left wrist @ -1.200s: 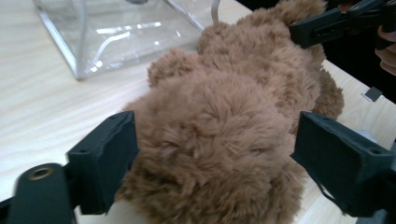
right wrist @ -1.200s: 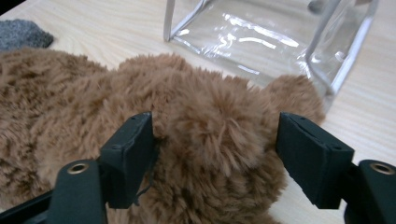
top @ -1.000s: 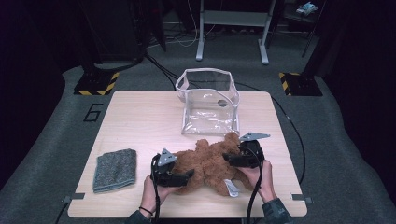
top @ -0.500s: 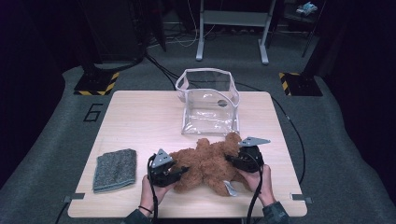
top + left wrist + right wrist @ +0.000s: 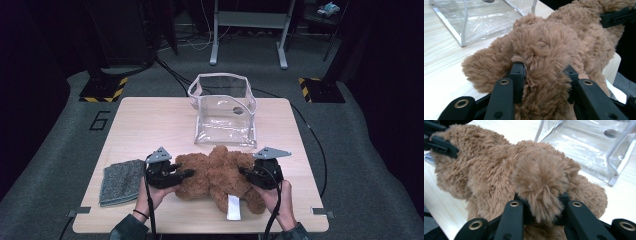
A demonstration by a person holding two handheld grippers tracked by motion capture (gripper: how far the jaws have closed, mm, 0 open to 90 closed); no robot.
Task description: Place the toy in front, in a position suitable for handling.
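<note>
Jaws of the left gripper (image 5: 187, 173) and right gripper (image 5: 243, 172) have just closed, pinching the plush bear (image 5: 217, 175): probably light, soft, compressible; grip deep in bulk.

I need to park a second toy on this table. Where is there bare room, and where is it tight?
The far-left wood of the table, between the clear bag and the grey cloth, is bare. A narrower strip lies right of the bag. The near middle is crowded: the plush bear sits there, gripped by the left gripper and right gripper.

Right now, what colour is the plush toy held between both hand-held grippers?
Brown, shaggy fur; the plush toy shows best in the left gripper view.
</note>
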